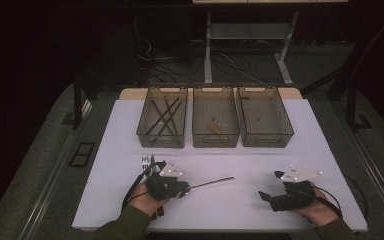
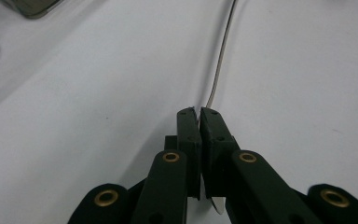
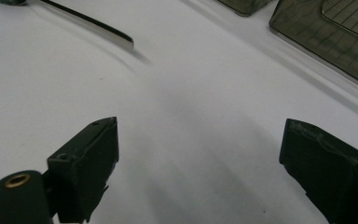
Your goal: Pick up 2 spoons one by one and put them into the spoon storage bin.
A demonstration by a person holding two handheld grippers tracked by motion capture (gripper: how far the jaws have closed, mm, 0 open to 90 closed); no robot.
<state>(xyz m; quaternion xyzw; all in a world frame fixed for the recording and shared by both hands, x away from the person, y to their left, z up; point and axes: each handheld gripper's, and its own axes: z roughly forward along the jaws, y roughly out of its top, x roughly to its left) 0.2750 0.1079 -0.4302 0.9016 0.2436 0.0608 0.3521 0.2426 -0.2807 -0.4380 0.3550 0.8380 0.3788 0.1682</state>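
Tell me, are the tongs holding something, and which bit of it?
The left tongs are shut on a thin metal utensil, pinching one end; which end cannot be told. The right tongs are open and hold nothing.

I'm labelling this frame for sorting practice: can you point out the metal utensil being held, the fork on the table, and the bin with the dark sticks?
Metal utensil (image 1: 212, 182), high view, mid-handle.
Fork (image 1: 145, 161), high view, tines.
Left bin (image 1: 147, 113), high view, left wall.
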